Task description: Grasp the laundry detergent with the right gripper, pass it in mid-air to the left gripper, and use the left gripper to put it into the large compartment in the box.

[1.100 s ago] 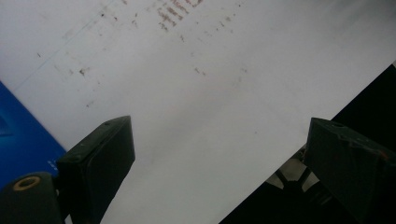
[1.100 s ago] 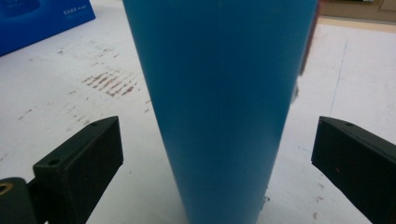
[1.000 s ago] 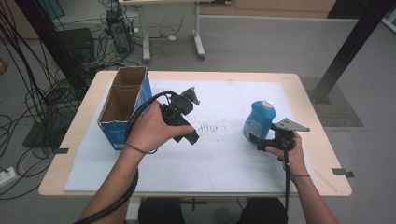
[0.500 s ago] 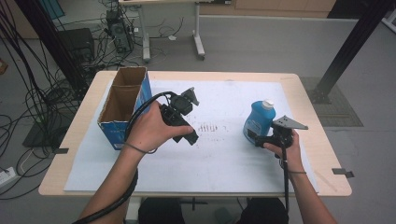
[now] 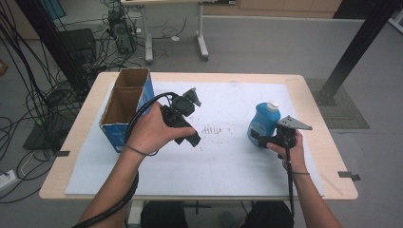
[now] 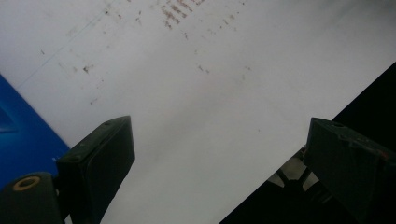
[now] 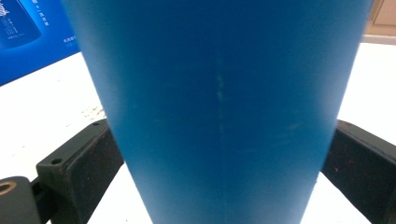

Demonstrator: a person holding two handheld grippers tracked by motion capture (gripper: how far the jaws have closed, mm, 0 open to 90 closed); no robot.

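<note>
A blue bottle (image 5: 263, 122) with a white cap stands on the white sheet at the right, leaning slightly. My right gripper (image 5: 259, 140) holds it low down. In the right gripper view the bottle (image 7: 219, 93) spans the gap, and the jaws of that gripper (image 7: 219, 154) press on both its sides. My left gripper (image 5: 191, 138) is held above the sheet's middle, near the blue cardboard box (image 5: 124, 107). In the left gripper view that gripper (image 6: 224, 154) is open over bare paper, with nothing between its jaws.
The open-topped box has a brown inside and stands at the table's left; its blue wall (image 6: 18, 135) shows beside the left jaw. Brown stains (image 5: 214, 129) mark the white sheet (image 5: 223, 166). The wooden table edge (image 5: 332, 161) lies close to the right hand.
The right gripper has edged slightly left against the bottle. The left hand and its gripper have stayed put.
</note>
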